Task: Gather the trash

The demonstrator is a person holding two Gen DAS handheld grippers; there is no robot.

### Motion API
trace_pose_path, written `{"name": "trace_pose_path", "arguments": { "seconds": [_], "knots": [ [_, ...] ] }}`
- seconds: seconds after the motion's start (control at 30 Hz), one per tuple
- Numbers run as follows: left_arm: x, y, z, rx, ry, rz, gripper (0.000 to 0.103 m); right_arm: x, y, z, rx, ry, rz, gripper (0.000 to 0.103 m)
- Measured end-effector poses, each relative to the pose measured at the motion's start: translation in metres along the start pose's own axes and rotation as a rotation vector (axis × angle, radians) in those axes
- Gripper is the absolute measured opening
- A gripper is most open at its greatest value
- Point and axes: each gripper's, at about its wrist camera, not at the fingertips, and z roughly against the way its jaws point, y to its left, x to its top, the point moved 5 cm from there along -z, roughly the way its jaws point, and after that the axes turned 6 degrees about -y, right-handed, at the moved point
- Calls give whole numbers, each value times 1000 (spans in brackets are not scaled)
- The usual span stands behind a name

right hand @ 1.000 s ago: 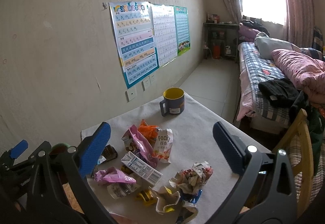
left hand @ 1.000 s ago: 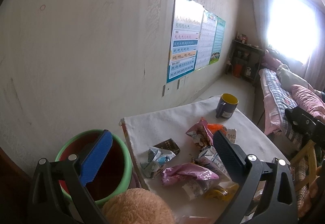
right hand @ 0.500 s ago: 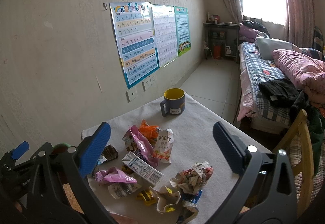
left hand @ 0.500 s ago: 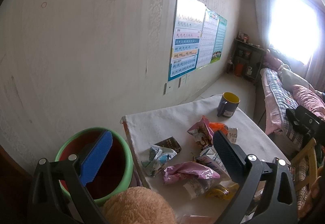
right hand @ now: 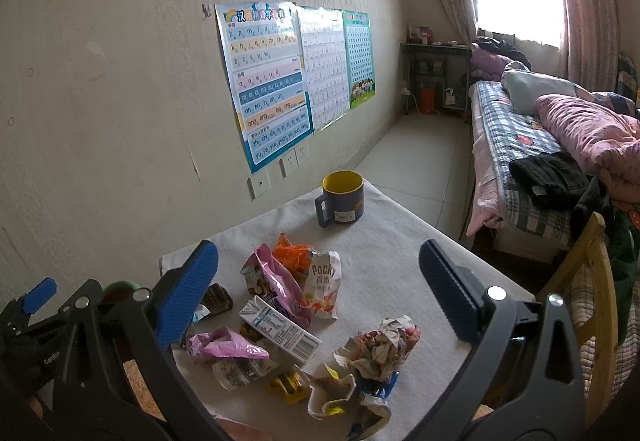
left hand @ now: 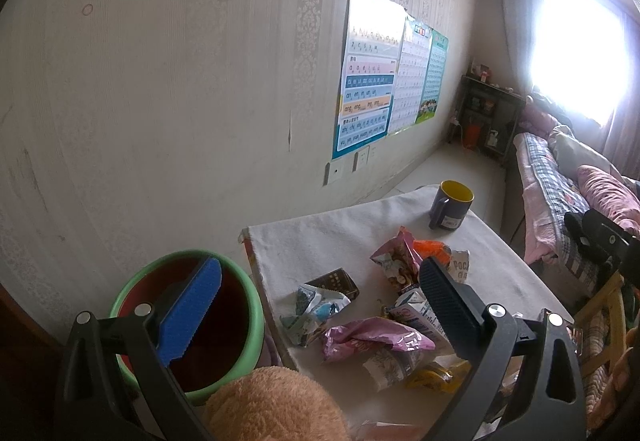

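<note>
Snack wrappers lie scattered on a small table covered in white cloth point(right hand: 384, 265): a pink wrapper point(left hand: 372, 337), a milk carton point(right hand: 280, 327), a Pocky bag point(right hand: 322, 279), a crumpled paper wad point(right hand: 380, 345) and a blue-white wrapper point(left hand: 314, 303). A green-rimmed red bin point(left hand: 192, 321) stands left of the table. My left gripper point(left hand: 316, 305) is open and empty, above the bin and the table's left edge. My right gripper point(right hand: 316, 289) is open and empty, above the wrappers.
A blue mug with yellow inside point(right hand: 340, 199) stands at the table's far side. A tan plush object point(left hand: 276, 405) sits at the near edge. A wall with posters point(right hand: 272, 81) is on the left. A bed point(right hand: 540, 153) and a wooden chair point(right hand: 592, 281) are on the right.
The left view has shifted slightly, with the bin and the table sitting a little higher and further right. The right view is almost unchanged. Both grippers stay open.
</note>
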Motion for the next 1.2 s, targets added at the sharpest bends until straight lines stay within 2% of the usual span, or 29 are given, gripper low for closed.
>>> {"name": "trace_pose_path", "arguments": {
  "seconds": [0.57, 0.7, 0.8, 0.9, 0.97, 1.07, 1.1, 1.13, 1.2],
  "knots": [
    [-7, 6, -3, 5, 11, 0, 95, -7, -1, -8, 1, 25, -10, 99],
    [-11, 6, -6, 0, 39, -3, 95, -10, -3, -10, 11, 27, -20, 99],
    [-16, 3, -9, 29, 52, -34, 95, -15, -6, -14, 11, 35, -14, 99],
    [-23, -8, -14, 12, 73, -98, 95, -22, -9, -19, 8, 55, 0, 99],
    [-31, -19, -22, -32, 116, -121, 95, -26, -14, -21, 8, 71, -1, 99],
    [-56, -35, -50, -153, 256, -90, 94, -34, -23, -23, 4, 95, -10, 99],
    [-62, -37, -57, -159, 286, -89, 91, -37, -27, -23, 5, 105, -11, 99],
    [-70, -38, -67, -161, 321, -89, 83, -40, -30, -23, 6, 114, -11, 99],
    [-83, -42, -84, -174, 384, -78, 77, -45, -35, -21, 4, 129, -8, 99]
  ]
}}
